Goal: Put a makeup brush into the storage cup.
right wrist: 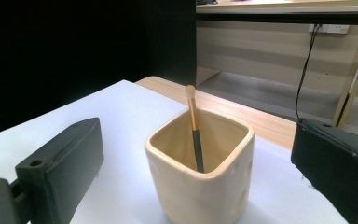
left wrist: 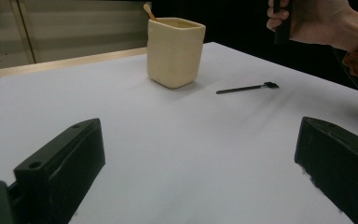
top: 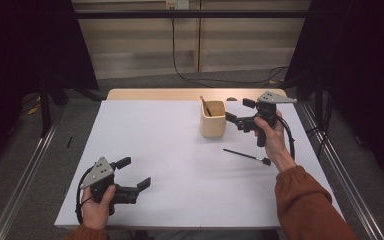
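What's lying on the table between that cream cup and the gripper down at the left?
Nothing: in the high view, bare white table runs from the left gripper to the cup.

A white tabletop (top: 170, 165) fills the middle, with a wooden strip (top: 150, 94) along its 12 o'clock edge. Beyond it, a black cable (top: 173, 45) drops from a wall socket (top: 176, 4) to the grey floor (top: 145, 80). Dark curtains (top: 25, 45) hang at 10 and 2 o'clock.

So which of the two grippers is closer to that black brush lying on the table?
The right gripper. It hovers open beside the cup, just beyond the black brush. The left gripper sits open far across the table, near its front edge.
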The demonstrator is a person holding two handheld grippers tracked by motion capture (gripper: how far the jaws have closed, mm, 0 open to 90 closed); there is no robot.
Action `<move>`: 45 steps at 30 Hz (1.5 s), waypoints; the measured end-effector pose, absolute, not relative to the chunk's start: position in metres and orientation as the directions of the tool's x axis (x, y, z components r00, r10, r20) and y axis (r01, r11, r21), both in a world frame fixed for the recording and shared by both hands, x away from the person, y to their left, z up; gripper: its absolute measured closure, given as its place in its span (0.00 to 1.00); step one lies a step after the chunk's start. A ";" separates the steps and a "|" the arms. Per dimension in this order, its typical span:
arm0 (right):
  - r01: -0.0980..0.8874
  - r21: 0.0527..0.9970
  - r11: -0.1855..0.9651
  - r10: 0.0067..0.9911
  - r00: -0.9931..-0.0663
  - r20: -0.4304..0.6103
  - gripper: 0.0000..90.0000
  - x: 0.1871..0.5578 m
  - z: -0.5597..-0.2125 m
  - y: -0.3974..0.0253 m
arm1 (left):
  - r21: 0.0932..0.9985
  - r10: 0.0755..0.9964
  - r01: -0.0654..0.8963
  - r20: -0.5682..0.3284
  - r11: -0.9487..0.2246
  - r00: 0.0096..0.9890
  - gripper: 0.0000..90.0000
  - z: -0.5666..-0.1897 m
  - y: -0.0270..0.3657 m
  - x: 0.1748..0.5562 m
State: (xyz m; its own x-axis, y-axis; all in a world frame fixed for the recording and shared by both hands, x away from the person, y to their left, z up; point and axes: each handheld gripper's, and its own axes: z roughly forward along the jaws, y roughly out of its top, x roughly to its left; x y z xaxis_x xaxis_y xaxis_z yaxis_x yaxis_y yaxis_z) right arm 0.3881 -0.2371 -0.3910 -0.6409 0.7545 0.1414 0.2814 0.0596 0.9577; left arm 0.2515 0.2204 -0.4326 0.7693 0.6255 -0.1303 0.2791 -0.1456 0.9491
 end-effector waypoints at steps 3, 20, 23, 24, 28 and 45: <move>0.278 0.959 0.061 0.754 -0.642 0.138 0.02 0.383 -0.390 -0.240 | 0.949 0.624 0.280 -0.133 -0.145 0.770 0.02 -0.433 0.220 0.252; 0.297 0.954 0.039 0.777 -0.609 0.158 0.02 0.357 -0.390 -0.258 | 0.949 0.629 0.281 -0.132 -0.143 0.766 0.02 -0.433 0.219 0.252; 0.294 0.955 0.032 0.780 -0.605 0.160 0.02 0.351 -0.390 -0.263 | 0.949 0.630 0.280 -0.131 -0.142 0.766 0.02 -0.433 0.219 0.252; 0.294 0.955 0.031 0.782 -0.603 0.161 0.02 0.350 -0.390 -0.264 | 0.950 0.629 0.279 -0.131 -0.142 0.766 0.02 -0.433 0.220 0.252; 0.294 0.955 0.025 0.782 -0.602 0.164 0.02 0.342 -0.392 -0.269 | 0.951 0.630 0.278 -0.133 -0.136 0.765 0.02 -0.432 0.219 0.252; 0.284 0.958 0.047 0.786 -0.602 0.140 0.02 0.311 -0.392 -0.280 | 0.954 0.636 0.269 -0.126 -0.134 0.762 0.02 -0.431 0.220 0.250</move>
